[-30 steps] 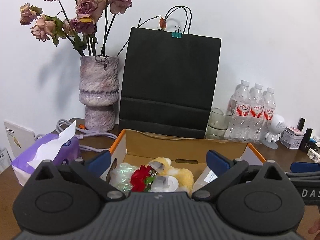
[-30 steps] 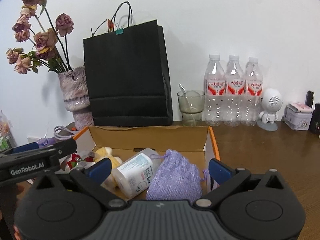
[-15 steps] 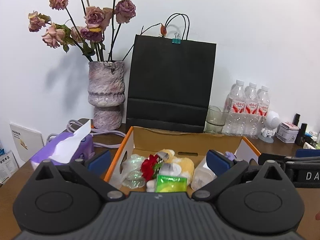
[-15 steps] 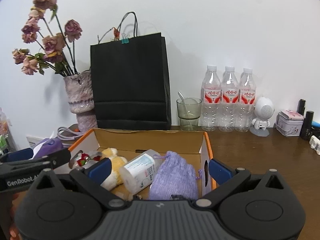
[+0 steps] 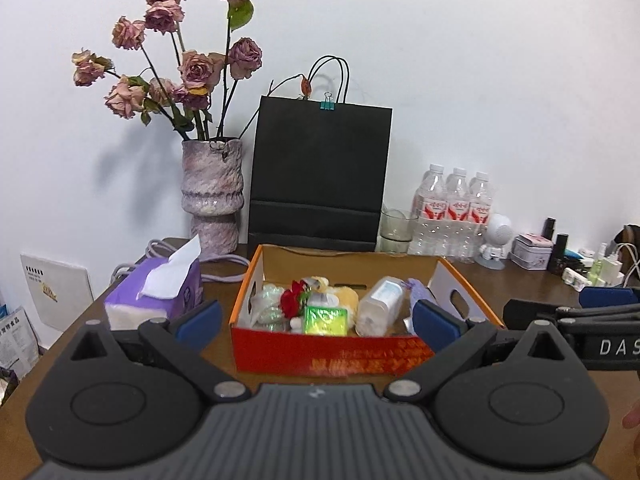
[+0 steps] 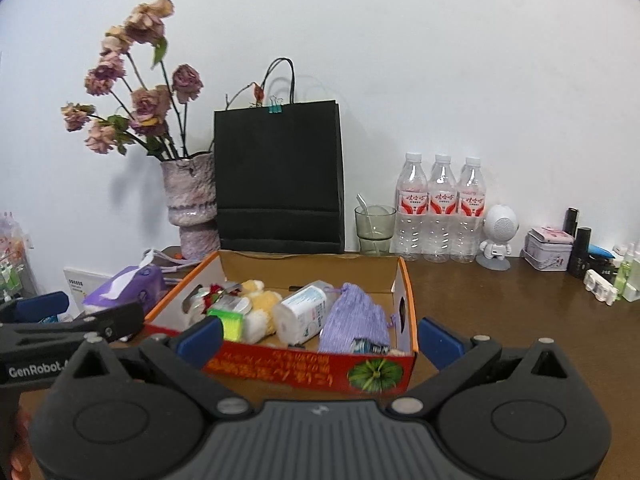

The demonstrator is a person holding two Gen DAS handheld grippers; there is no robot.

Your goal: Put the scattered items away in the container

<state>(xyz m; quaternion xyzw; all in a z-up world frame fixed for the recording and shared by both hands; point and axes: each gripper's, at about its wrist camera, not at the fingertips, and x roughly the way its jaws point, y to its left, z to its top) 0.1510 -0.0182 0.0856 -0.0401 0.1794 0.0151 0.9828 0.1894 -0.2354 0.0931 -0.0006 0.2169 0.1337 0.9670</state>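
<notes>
An open cardboard box (image 5: 332, 354) with a red front stands on the brown table; it also shows in the right wrist view (image 6: 304, 368). Inside lie a white bottle (image 5: 380, 308), a yellow plush (image 5: 346, 302), a red flower (image 5: 294, 300), a green packet (image 5: 325, 320) and a purple pouch (image 6: 356, 318). My left gripper (image 5: 316, 322) is open and empty, in front of the box. My right gripper (image 6: 320, 338) is open and empty, also in front of the box.
A purple tissue pack (image 5: 156, 294) lies left of the box. Behind stand a vase of dried roses (image 5: 212, 196), a black paper bag (image 5: 318, 176), a glass (image 6: 374, 228), three water bottles (image 6: 440, 208), a small white robot figure (image 6: 498, 236) and small cosmetics at the far right.
Both grippers have drawn back and up from the box, so its red front face now shows. Both stay open and empty.
</notes>
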